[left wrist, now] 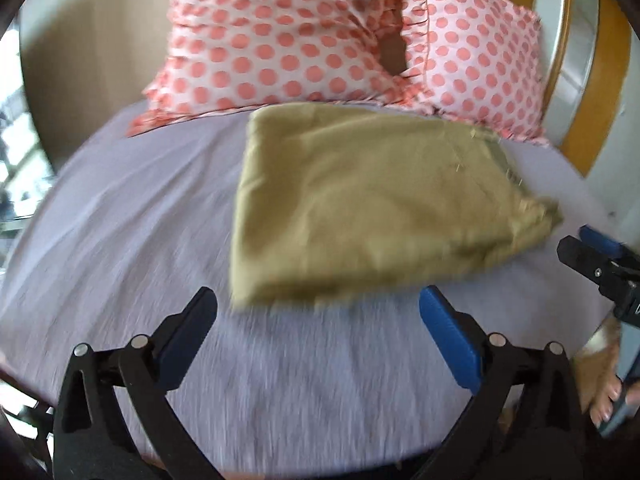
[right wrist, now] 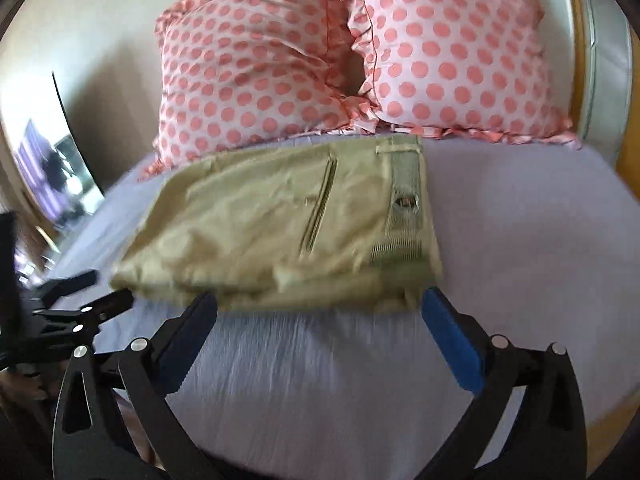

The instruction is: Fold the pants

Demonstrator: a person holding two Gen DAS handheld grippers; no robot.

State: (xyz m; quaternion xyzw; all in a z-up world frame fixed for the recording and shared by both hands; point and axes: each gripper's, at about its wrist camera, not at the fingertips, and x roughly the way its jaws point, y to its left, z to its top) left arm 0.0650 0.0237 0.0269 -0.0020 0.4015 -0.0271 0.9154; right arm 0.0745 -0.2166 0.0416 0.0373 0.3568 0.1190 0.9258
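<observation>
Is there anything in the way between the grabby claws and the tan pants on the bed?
Nothing visible is. The left gripper and right gripper are both open, and only bare purple sheet lies between them and the folded pants. The polka-dot pillows sit behind the pants.

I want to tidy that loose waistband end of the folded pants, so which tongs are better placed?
Probably the right tongs: open, right at the pants' near edge, waistband just ahead. The left tongs, also open, face the plain folded end.
</observation>
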